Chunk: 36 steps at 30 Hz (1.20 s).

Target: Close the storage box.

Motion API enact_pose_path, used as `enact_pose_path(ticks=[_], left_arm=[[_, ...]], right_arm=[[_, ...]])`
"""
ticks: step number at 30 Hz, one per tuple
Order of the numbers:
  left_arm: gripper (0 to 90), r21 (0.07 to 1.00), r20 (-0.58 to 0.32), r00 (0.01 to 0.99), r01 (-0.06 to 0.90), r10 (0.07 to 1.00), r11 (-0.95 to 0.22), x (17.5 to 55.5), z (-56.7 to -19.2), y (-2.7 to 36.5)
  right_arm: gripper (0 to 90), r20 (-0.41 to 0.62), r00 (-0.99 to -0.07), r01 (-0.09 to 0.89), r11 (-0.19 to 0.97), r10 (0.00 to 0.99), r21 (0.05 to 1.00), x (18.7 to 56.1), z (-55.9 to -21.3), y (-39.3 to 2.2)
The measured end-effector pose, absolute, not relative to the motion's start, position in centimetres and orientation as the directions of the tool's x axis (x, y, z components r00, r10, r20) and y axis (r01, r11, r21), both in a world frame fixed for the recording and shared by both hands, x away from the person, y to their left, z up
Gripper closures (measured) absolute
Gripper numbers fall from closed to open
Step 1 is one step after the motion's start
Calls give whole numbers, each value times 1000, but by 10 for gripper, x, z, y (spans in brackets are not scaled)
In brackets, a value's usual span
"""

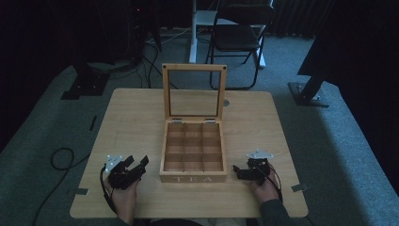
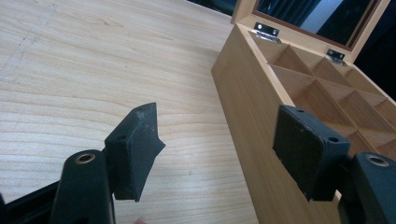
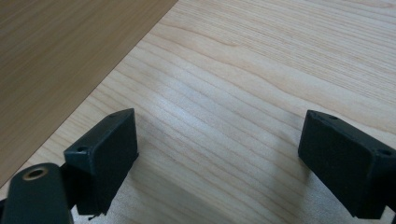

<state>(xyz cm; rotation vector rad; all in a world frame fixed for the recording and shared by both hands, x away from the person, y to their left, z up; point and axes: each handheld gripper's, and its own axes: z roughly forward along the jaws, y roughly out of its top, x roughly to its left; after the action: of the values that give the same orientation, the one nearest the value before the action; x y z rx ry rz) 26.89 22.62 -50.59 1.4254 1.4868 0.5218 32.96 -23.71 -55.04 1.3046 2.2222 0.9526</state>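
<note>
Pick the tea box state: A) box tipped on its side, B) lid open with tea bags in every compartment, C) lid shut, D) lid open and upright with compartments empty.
D: in the high view the tea box sits flat on the table, its glass-paned lid stands upright on the hinges, and the compartments hold nothing.

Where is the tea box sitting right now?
In the high view the tea box sits at the table's centre, lid upright, between the left tongs and right tongs.
</note>
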Motion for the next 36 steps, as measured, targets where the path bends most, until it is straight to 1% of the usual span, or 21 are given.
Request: enact_pose_path(ticks=[8,15,24,29,33,35,36], left_arm=[[317,823,-365,161,516,917,237,269,-506,229],[326,839,-328,197,510,924,189,269,-501,225],[329,823,-346,222,539,911,182,272,-494,225],[336,821,-347,252,548,903,163,278,-482,226],[344,837,-302,294,536,907,105,285,-469,223],[352,837,-302,300,538,905,101,287,-467,223],[353,832,-316,311,544,896,105,290,-463,224]], right_arm=[[114,5,-490,605,336,872,722,330,-550,-237],[115,5,-490,605,336,872,721,329,-550,-237],[114,5,-490,605,336,872,722,329,-550,-237],[115,5,-490,605,336,872,722,329,-550,-237],[116,4,-486,606,333,874,722,329,-550,-237],[116,5,-485,607,333,875,722,329,-550,-237],[116,5,-484,607,332,875,722,329,-550,-237]])
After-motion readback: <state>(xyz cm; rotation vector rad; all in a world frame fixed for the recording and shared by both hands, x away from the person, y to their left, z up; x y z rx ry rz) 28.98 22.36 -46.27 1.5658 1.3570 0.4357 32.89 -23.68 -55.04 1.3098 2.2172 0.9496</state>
